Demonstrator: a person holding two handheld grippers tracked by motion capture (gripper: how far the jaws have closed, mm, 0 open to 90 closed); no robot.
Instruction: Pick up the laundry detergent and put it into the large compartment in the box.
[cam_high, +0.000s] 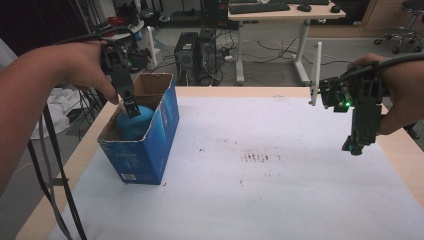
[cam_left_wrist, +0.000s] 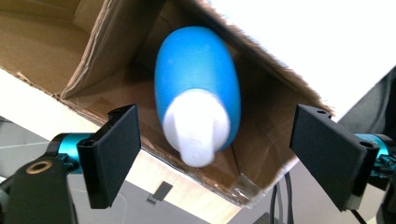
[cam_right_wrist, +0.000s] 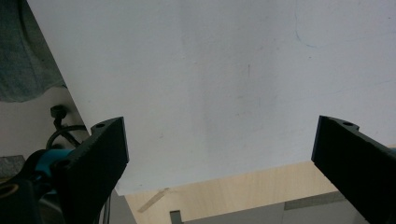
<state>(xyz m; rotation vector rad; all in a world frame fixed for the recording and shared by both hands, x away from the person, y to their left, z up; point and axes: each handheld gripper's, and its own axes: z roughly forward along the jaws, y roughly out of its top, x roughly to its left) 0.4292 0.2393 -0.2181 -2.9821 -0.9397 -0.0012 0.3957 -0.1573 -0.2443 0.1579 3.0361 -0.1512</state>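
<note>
A rounded blue plastic bottle with a white cap (cam_left_wrist: 198, 88) lies inside an open-topped blue cardboard box (cam_high: 160, 135) at about nine o'clock on the white-covered table (cam_high: 280, 190). It looks light, smooth and rather slippery, stiff enough to bear a firm squeeze. The narrower white cap end, or the neck just behind it, seems the surest hold, since the fat body could slide out of flat pads. The left gripper (cam_left_wrist: 215, 154) hangs over the box mouth, jaws spread wide and empty, the cap between them toward twelve o'clock and untouched. The right gripper (cam_high: 357, 145) hovers near three o'clock above bare table, jaws likewise wide apart and holding nothing.
</note>
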